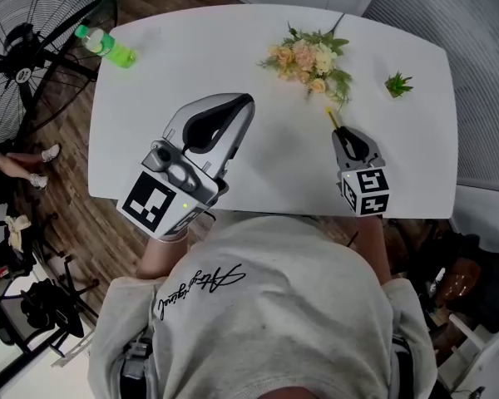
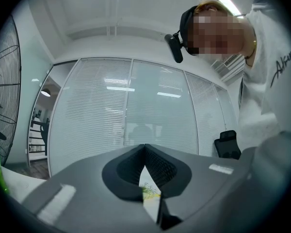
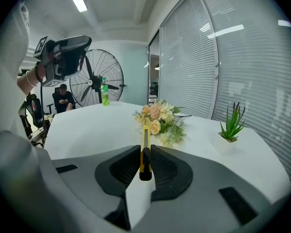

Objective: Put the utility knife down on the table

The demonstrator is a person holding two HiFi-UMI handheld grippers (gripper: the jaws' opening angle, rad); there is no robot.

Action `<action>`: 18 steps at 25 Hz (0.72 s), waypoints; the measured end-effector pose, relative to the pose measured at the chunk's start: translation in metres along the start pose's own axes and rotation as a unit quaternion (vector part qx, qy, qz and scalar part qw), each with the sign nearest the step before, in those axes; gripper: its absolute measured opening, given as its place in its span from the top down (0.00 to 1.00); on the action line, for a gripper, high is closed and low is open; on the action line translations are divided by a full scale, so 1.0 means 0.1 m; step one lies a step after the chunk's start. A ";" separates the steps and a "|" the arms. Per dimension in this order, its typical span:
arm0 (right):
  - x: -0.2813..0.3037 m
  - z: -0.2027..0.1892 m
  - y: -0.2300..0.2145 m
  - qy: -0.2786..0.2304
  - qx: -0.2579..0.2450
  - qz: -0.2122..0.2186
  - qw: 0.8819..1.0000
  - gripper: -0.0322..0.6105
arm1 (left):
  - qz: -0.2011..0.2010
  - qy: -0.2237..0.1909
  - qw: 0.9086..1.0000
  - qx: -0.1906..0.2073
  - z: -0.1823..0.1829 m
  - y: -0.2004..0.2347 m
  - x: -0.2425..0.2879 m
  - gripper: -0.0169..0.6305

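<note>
My right gripper [image 1: 341, 131] is shut on a yellow utility knife [image 1: 333, 117] with a black slider. The knife sticks out forward past the jaw tips and points at the flower bunch. In the right gripper view the knife [image 3: 145, 147] is pinched upright on its edge between the dark pads, above the white table [image 3: 87, 130]. Whether its tip touches the table I cannot tell. My left gripper [image 1: 243, 103] is held up over the table's near left part, its jaws closed together with nothing between them. The left gripper view looks level at glass walls.
A bunch of pale flowers [image 1: 310, 61] lies at the table's far middle, just beyond the knife. A small potted plant [image 1: 397, 83] stands at the far right and a green bottle [image 1: 108, 46] at the far left corner. A standing fan [image 1: 33, 48] is left of the table.
</note>
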State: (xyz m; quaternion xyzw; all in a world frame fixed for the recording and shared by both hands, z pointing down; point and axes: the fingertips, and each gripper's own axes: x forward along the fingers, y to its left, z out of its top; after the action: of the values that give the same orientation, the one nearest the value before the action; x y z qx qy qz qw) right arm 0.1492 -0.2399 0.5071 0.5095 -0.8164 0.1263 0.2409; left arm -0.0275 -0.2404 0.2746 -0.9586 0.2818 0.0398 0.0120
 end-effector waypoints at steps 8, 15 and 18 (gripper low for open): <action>0.10 -0.12 0.02 0.025 0.000 0.004 1.000 0.85 | -0.001 0.001 1.000 -0.007 -0.03 0.01 -0.03 0.97; 0.14 -0.22 -0.02 0.047 -0.015 -0.005 0.999 0.85 | -0.003 0.004 1.000 -0.008 -0.04 0.02 -0.03 0.97; 0.17 -0.24 -0.03 0.049 -0.016 -0.005 0.999 0.85 | 0.000 0.003 1.000 -0.006 -0.04 0.04 -0.03 0.97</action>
State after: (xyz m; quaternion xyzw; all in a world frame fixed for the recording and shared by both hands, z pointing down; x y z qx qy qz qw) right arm 0.1522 -0.2439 0.5362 0.5025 -0.8031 0.1370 0.2895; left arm -0.0320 -0.2423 0.2792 -0.9588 0.2814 0.0383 0.0051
